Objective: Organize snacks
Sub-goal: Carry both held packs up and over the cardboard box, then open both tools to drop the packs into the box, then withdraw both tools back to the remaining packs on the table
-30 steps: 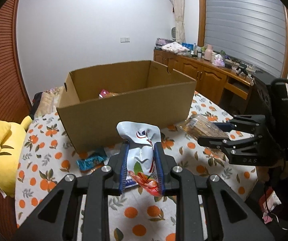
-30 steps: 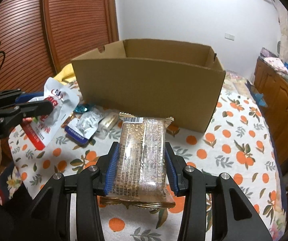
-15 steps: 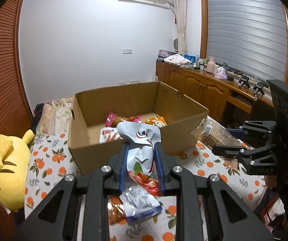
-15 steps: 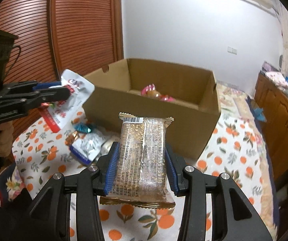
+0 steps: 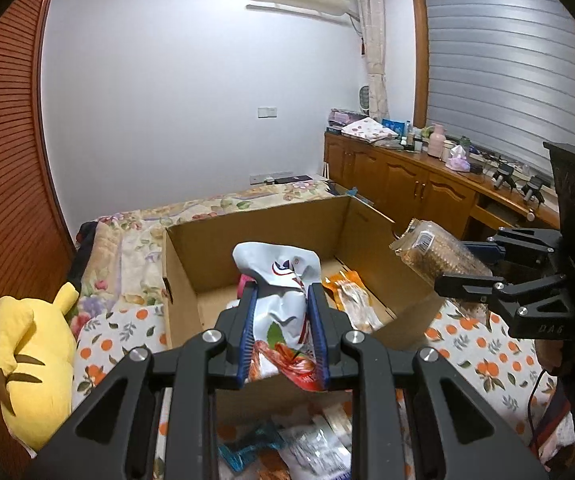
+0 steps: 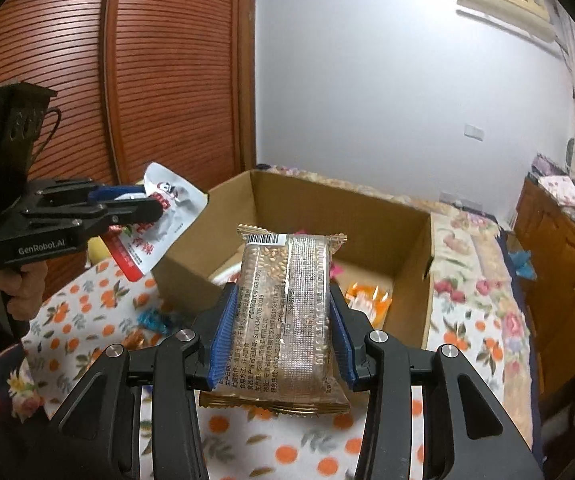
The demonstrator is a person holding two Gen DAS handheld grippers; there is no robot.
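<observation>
Both tongs have risen since a second ago: then the cardboard box (image 5: 271,248) showed mostly its outer front wall, and now both wrist views look down over its rim onto the floor inside. The hold on each packet has not changed. By my reading the carry is nearly done, and what remains is to bring each packet over the opening and let it go.

The left tongs (image 5: 283,332) are clamped narrow on a white snack pouch (image 5: 279,300), its crumpled top standing up between the blue pads and its red printed end hanging below them. In the right wrist view this pouch is level with the box's near left corner, not clearly over the opening.

The right tongs (image 6: 283,340) grip a clear-wrapped grain bar (image 6: 287,312) by its long sides. The bar is flat and stiff-looking, with a barcode at the far end and gold crimped seals. It sits in front of the box's near wall.

Inside the box lie an orange packet (image 6: 367,300) and something pink, partly hidden. More loose packets (image 5: 311,452) lie on the orange-print cloth (image 6: 99,300) below the left tongs, so the sorting is only partly done.
</observation>
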